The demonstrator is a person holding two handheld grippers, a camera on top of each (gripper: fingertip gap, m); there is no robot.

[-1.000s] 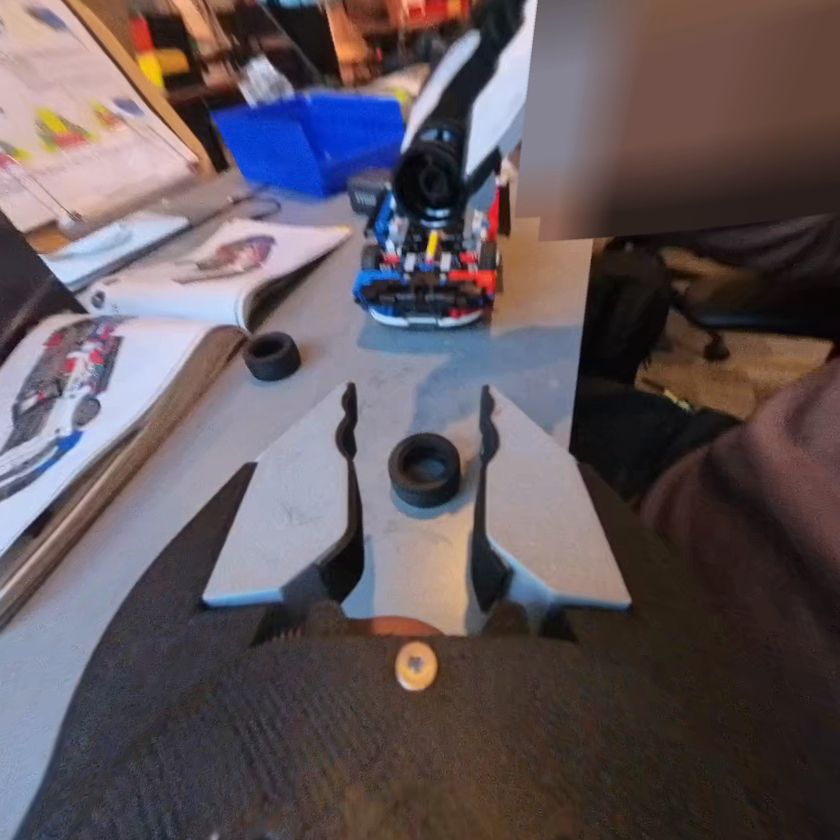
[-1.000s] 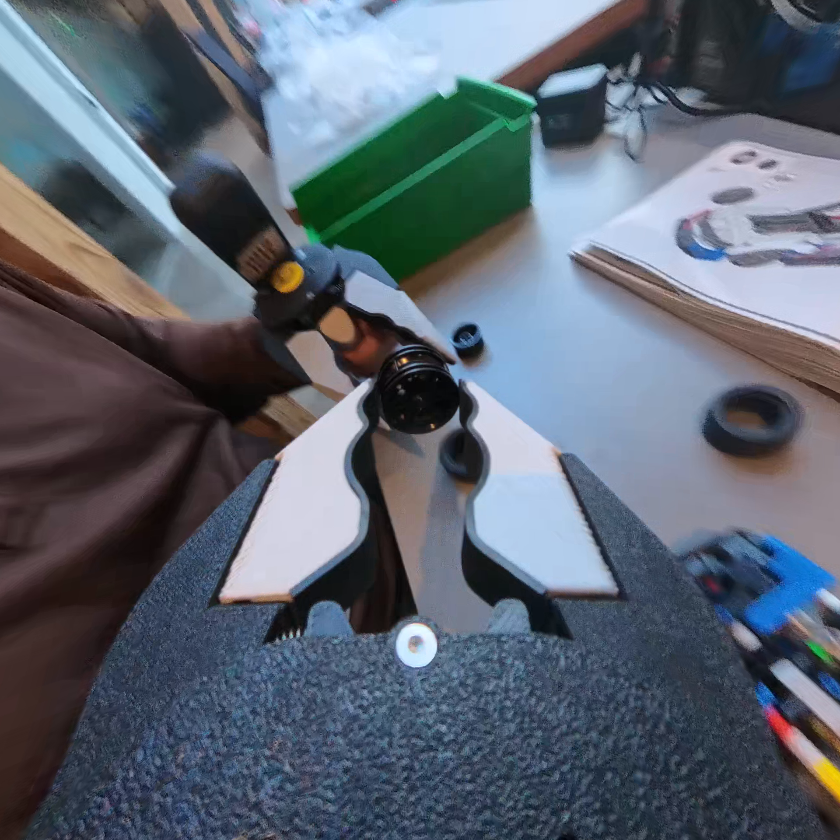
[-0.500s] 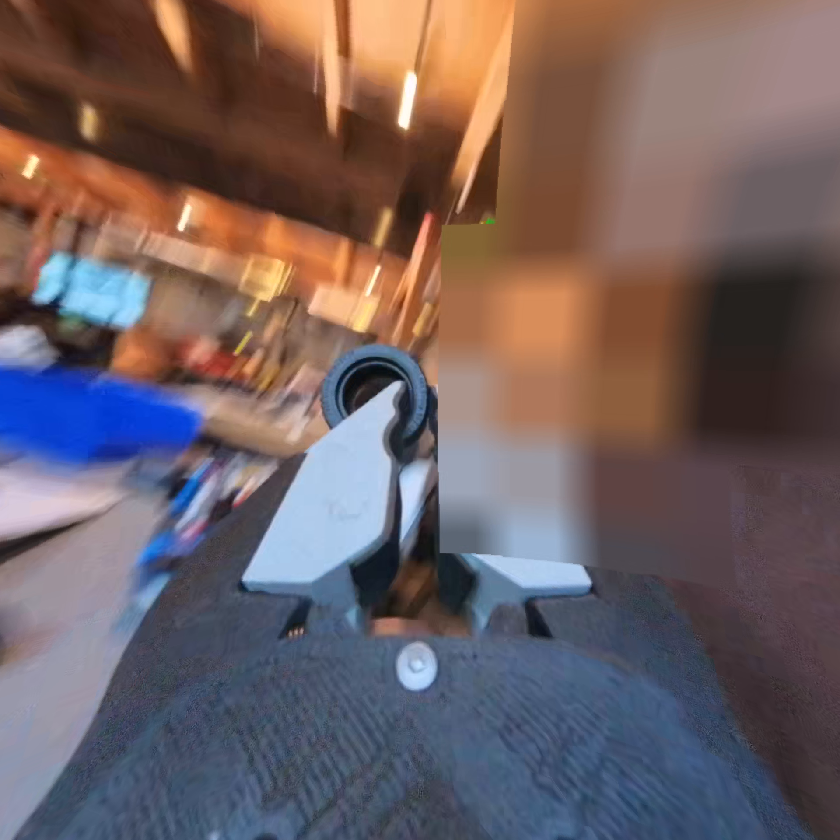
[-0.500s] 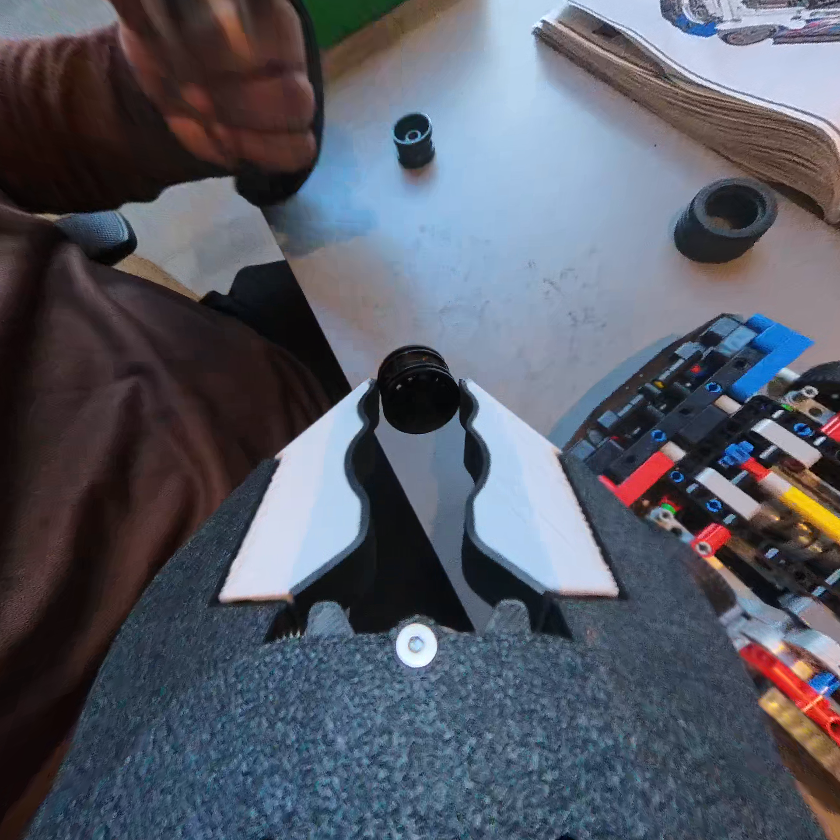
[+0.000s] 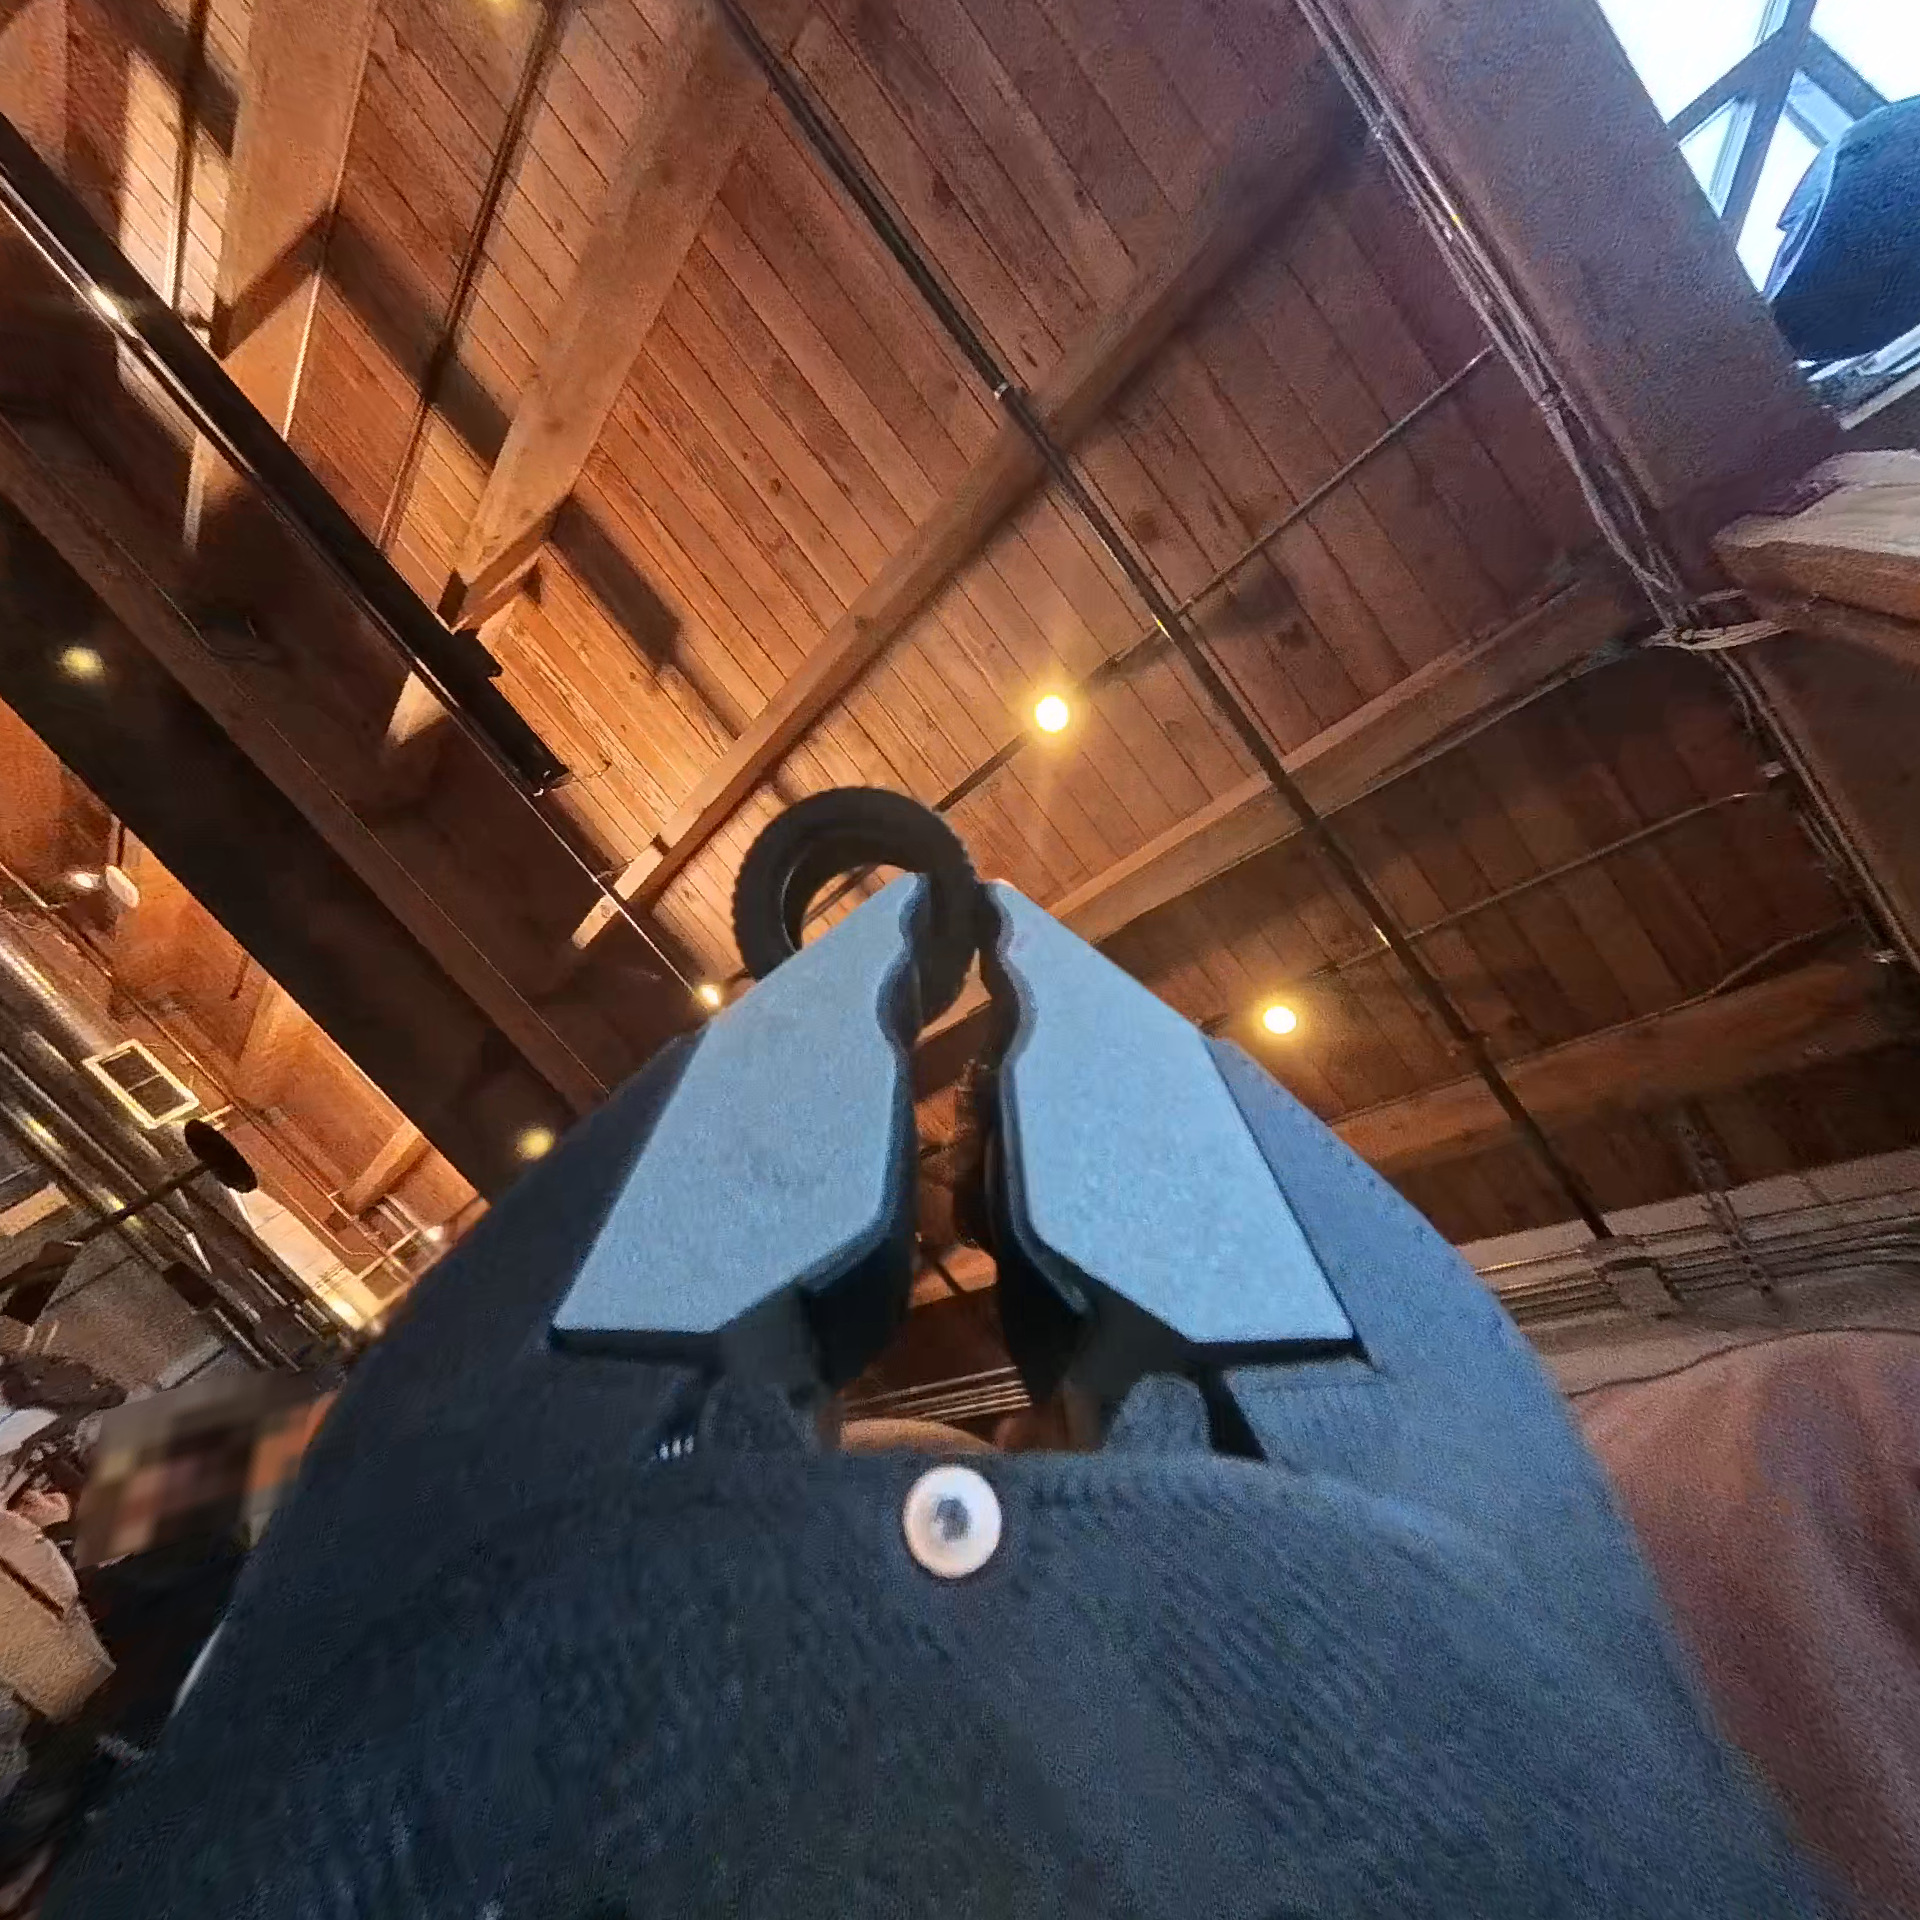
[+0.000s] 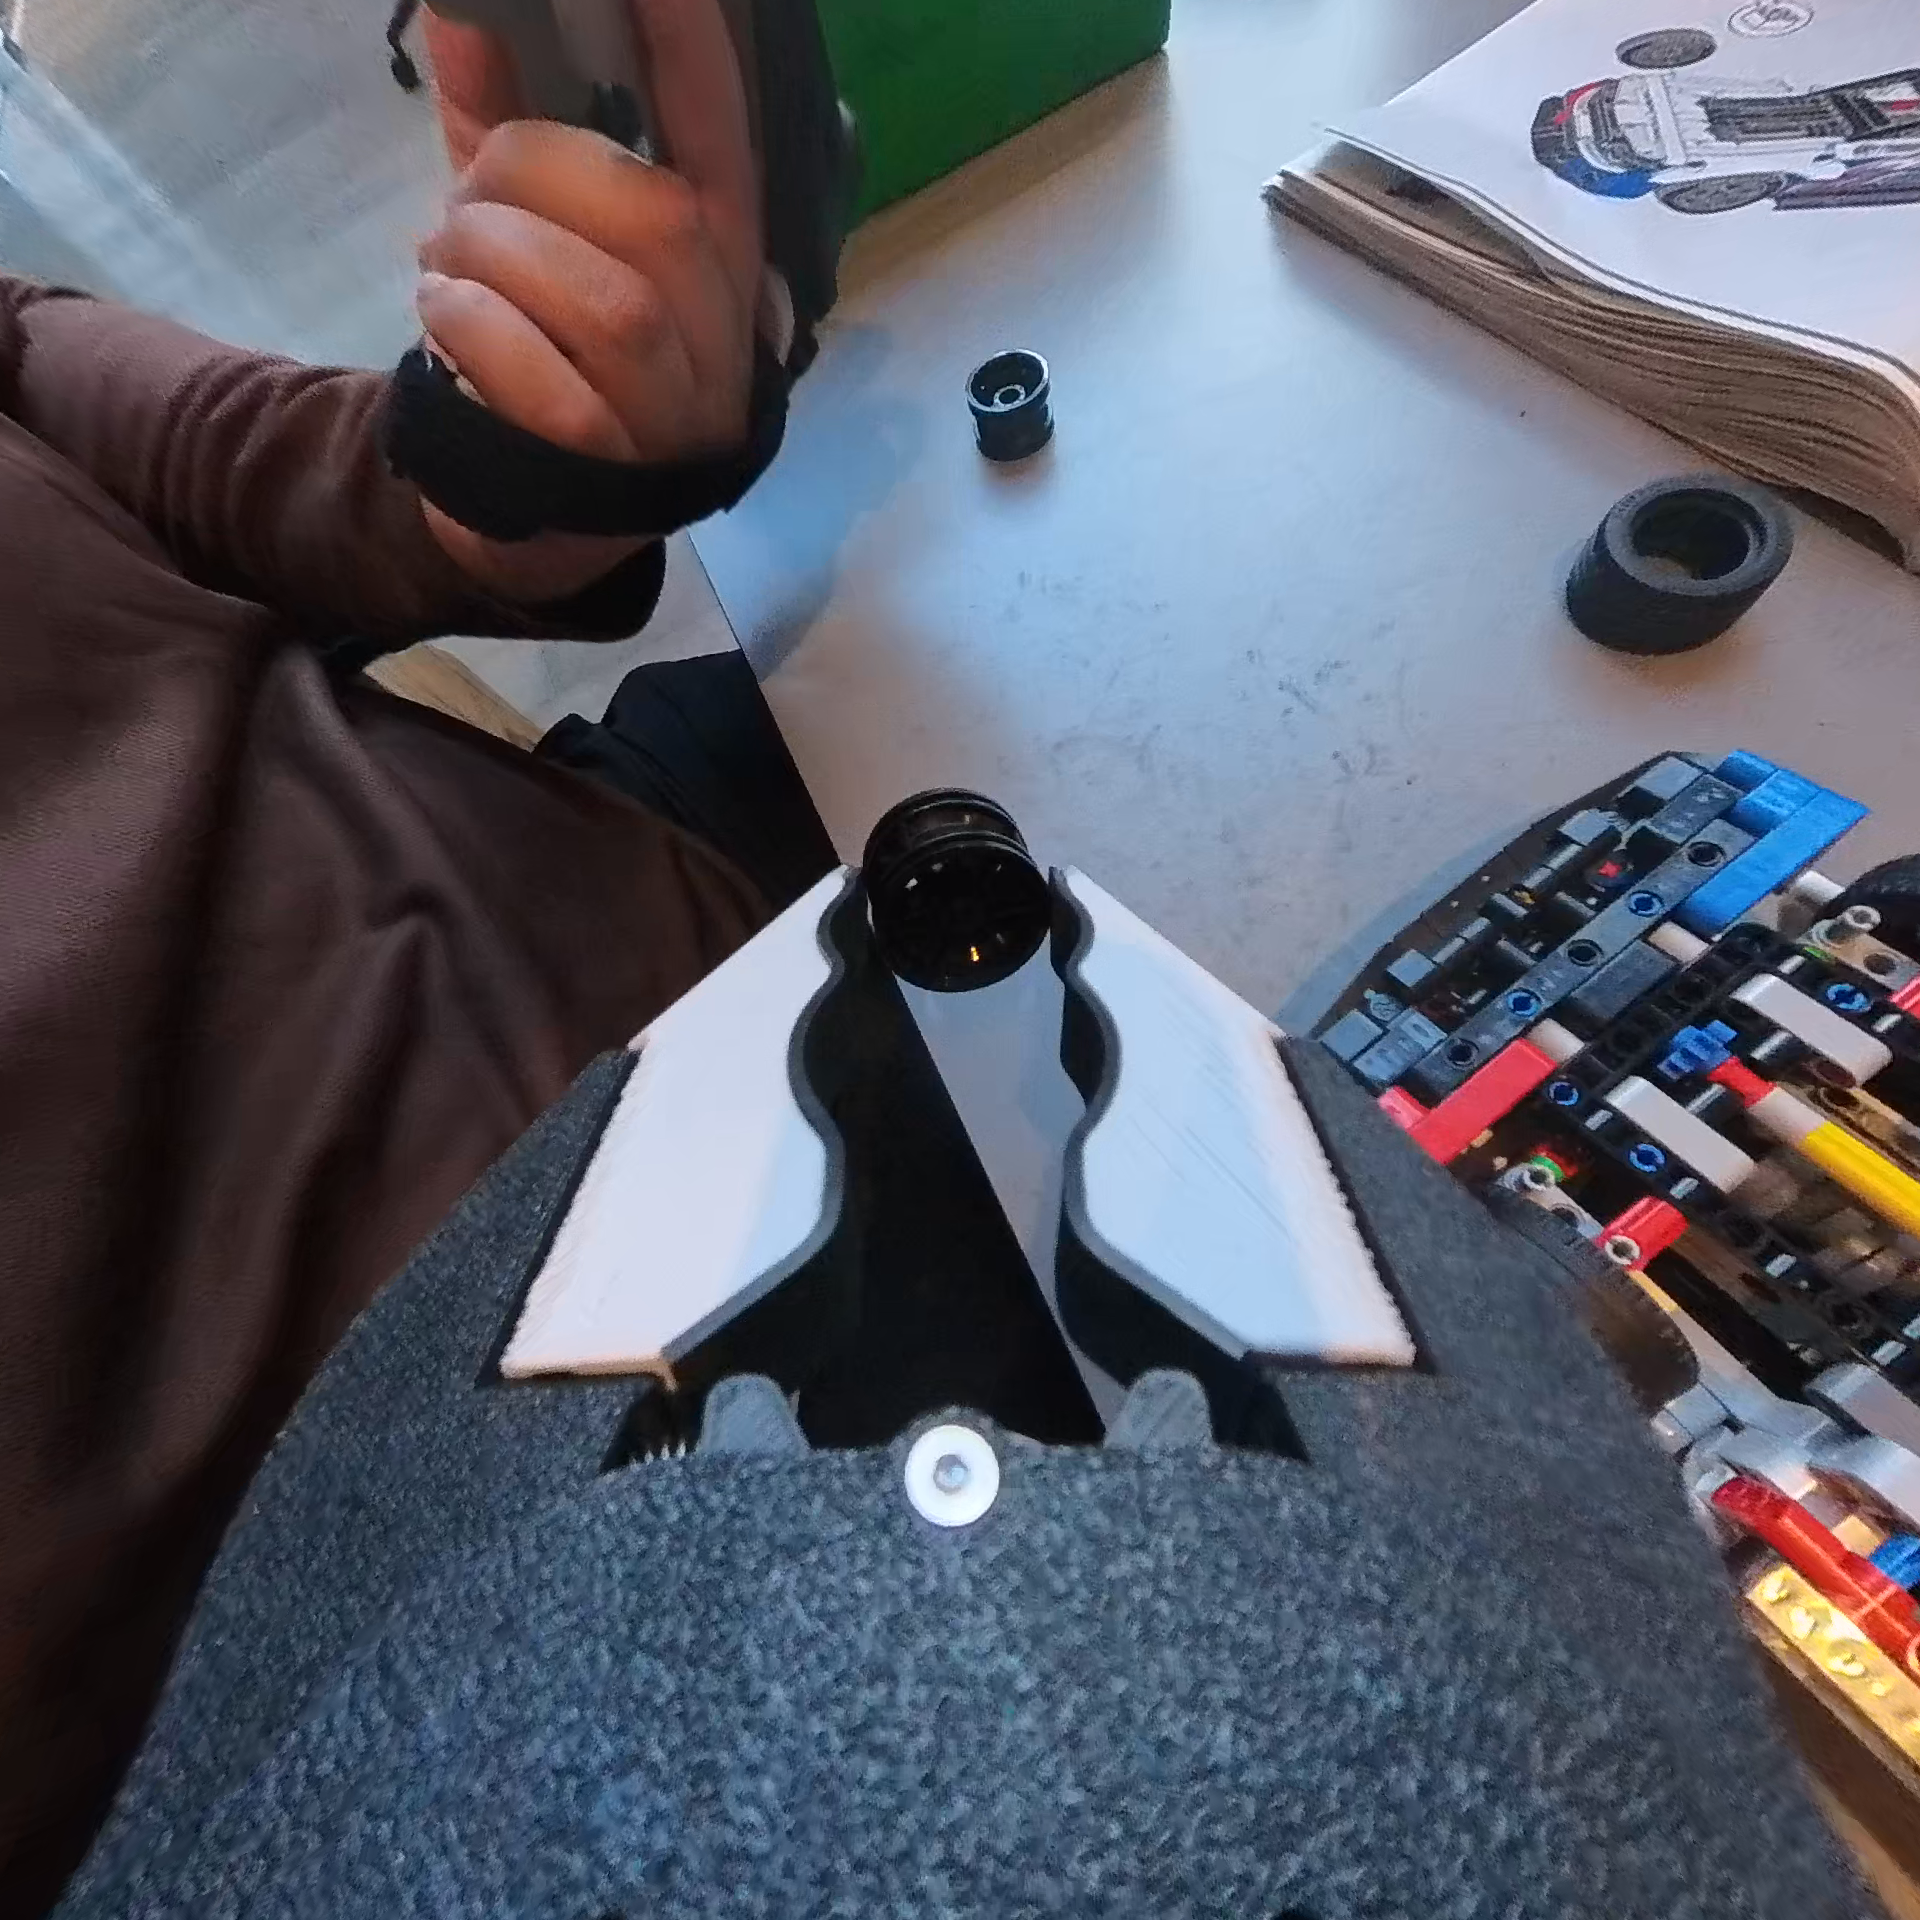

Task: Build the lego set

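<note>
My left gripper [image 5: 951, 899] is shut on a black rubber tyre [image 5: 831, 831], pinching its wall, and points up at the wooden ceiling. My right gripper [image 6: 956, 899] is shut on a black wheel rim [image 6: 954, 902] and holds it above the front edge of the grey table [image 6: 1195, 644]. The lego car chassis [image 6: 1683, 1060], black with blue, red, white and yellow parts, lies at the right. A second black tyre [image 6: 1678, 561] and a second black rim [image 6: 1010, 403] lie on the table beyond it.
An open instruction book [image 6: 1662, 218] lies at the far right. A green bin [image 6: 977, 83] stands at the back. The person's hand [image 6: 592, 281] with a black strap holds the left gripper's handle at upper left; a brown sleeve [image 6: 260, 831] fills the left.
The left gripper closed on the tyre that lay on the table and lifted it, tilting up to face the ceiling. The right gripper swung toward the car chassis with the rim still held.
</note>
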